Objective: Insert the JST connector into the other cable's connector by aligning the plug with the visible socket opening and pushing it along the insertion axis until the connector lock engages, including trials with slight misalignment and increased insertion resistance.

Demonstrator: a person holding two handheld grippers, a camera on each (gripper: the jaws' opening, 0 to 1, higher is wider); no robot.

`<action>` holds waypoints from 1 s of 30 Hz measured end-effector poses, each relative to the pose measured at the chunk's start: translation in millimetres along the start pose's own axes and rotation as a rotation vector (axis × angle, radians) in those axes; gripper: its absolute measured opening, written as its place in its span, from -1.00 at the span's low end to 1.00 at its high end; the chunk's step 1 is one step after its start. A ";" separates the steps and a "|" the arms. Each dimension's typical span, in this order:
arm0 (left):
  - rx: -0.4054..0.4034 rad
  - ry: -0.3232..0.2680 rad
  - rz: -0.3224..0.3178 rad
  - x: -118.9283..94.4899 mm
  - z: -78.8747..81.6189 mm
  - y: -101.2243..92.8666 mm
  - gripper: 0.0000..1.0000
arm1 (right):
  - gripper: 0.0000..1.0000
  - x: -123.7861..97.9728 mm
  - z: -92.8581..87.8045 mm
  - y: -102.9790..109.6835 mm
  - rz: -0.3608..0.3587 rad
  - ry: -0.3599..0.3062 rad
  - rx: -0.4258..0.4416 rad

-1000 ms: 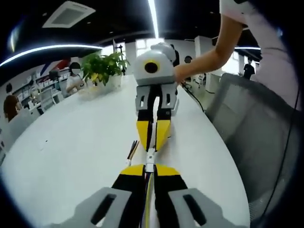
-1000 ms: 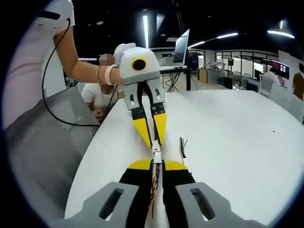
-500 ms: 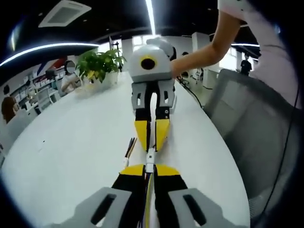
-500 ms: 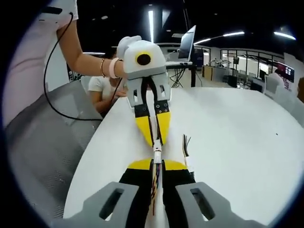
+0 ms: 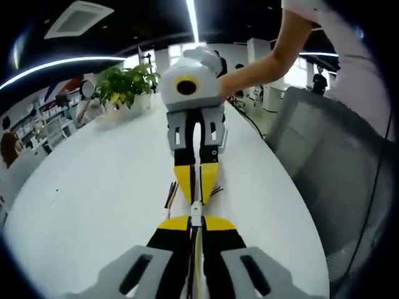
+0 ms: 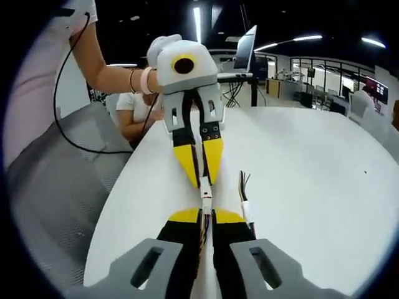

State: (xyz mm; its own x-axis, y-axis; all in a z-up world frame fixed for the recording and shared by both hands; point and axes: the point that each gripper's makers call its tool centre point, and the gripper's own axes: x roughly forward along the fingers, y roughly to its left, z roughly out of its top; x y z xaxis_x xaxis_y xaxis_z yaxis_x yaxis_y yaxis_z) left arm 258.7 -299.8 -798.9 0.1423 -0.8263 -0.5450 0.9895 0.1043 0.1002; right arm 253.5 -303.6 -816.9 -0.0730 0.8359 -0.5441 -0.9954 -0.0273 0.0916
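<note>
Over a white table (image 5: 93, 187) my two grippers face each other tip to tip. In the left gripper view my left gripper (image 5: 196, 219) is shut on a small white JST connector (image 5: 196, 212) with coloured wires running back between its jaws. My right gripper (image 5: 196, 200), held by a person's hand, comes down from above and is shut on the mating connector. The two connectors touch end to end. In the right gripper view my right gripper (image 6: 206, 215) holds a white connector (image 6: 205, 200) against the left gripper (image 6: 204, 182).
A loose wire bundle (image 5: 171, 194) lies on the table beside the jaws, also seen as loose wires (image 6: 244, 193). A potted plant (image 5: 128, 87) stands at the far end. A grey mesh chair (image 5: 324, 156) flanks the table edge. A laptop (image 6: 246, 56) stands behind.
The two grippers have closed the gap between them, so the opposite gripper looks larger and the connectors now meet between the yellow tips. Both stay shut.
</note>
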 end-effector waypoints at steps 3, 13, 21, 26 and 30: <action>0.007 0.010 -0.007 1.5 -1.5 -1.8 -1.00 | -0.95 1.0 -1.1 1.3 0.007 0.009 0.000; 0.036 0.033 -0.040 5.6 -4.2 -4.6 -1.00 | -0.95 2.1 -5.6 3.8 0.028 0.048 -0.020; 0.090 0.066 -0.063 12.0 -7.7 -5.8 -1.00 | -0.95 3.2 -9.6 3.8 0.041 0.068 -0.032; 0.095 0.077 -0.073 14.0 -9.7 -6.7 -1.00 | -0.95 3.0 -11.2 2.8 0.040 0.073 -0.031; 0.095 0.069 -0.069 13.3 -9.3 -5.1 -1.00 | -0.95 2.2 -10.5 1.5 0.036 0.059 -0.021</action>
State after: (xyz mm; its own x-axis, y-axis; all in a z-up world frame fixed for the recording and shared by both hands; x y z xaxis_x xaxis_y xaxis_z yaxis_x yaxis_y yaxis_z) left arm 255.8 -306.2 -814.4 0.0784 -0.7895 -0.6088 0.9906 -0.0070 0.1367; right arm 251.3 -307.5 -826.7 -0.1113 0.8002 -0.5894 -0.9931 -0.0683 0.0949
